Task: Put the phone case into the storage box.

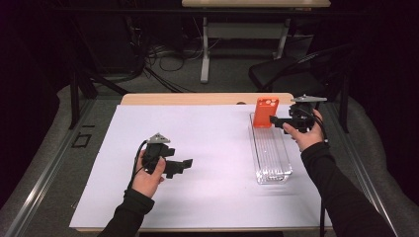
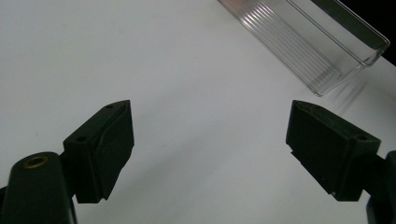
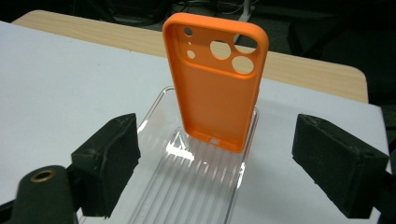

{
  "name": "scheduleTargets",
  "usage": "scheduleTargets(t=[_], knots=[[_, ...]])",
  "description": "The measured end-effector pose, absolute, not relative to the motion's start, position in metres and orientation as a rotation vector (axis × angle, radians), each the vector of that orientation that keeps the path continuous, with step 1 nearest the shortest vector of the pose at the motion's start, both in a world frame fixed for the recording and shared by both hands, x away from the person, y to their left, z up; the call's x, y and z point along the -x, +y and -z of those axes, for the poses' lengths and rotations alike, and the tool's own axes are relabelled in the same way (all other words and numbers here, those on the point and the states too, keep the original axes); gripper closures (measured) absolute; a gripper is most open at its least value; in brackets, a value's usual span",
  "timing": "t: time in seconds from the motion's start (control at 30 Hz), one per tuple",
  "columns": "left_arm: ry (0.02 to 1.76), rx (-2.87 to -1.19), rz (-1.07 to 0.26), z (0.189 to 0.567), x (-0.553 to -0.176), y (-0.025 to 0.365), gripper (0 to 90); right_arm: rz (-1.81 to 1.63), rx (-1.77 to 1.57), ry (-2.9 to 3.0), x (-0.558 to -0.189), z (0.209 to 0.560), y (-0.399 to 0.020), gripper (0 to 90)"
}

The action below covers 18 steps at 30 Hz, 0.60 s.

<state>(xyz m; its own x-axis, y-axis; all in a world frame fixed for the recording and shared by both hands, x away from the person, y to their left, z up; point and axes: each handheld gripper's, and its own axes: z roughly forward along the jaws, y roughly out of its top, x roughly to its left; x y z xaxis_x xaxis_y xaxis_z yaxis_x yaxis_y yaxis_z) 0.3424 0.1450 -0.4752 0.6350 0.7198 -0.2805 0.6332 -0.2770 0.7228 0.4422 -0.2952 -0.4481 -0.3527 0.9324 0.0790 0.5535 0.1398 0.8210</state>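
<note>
An orange phone case (image 1: 266,112) (image 3: 215,88) stands upright at the far end of a long clear plastic tray (image 1: 272,158) (image 3: 187,186), with its camera cut-outs at the top. It seems to lean on the tray's far wall. My right gripper (image 1: 274,120) (image 3: 215,122) is just to the right of the case, and its jaws stand wide apart and short of it, touching nothing. My left gripper (image 1: 187,163) (image 2: 210,107) hovers open over the white sheet left of centre and holds nothing. The tray's near end (image 2: 308,42) lies beyond the left gripper.
A white sheet (image 1: 197,148) covers most of the wooden table (image 1: 197,98). A dark chair (image 1: 291,69) stands behind the table's far right corner. Another table's legs (image 1: 205,49) and cables are on the floor beyond.
</note>
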Motion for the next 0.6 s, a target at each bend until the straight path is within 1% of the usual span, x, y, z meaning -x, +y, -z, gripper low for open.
scheduleTargets(t=[0.1,0.27,0.4,0.5,0.6], knots=[[1.051,-1.989,-0.128,0.475,-0.343,0.145,15.5,-1.128,-1.439,1.980,-0.440,0.447,-0.295,10.3],[1.044,-1.988,-0.136,0.473,-0.345,0.147,15.0,-1.142,-1.446,1.983,-0.435,0.444,-0.293,9.4],[1.034,-1.998,-0.134,0.472,-0.345,0.147,9.0,-1.159,-1.429,1.993,-0.430,0.441,-0.289,6.4],[1.028,-2.005,-0.140,0.471,-0.346,0.147,8.5,-1.165,-1.411,2.016,-0.428,0.440,-0.286,0.6],[1.023,-2.011,-0.142,0.471,-0.345,0.147,8.5,-1.161,-1.395,2.032,-0.426,0.440,-0.283,0.0]])
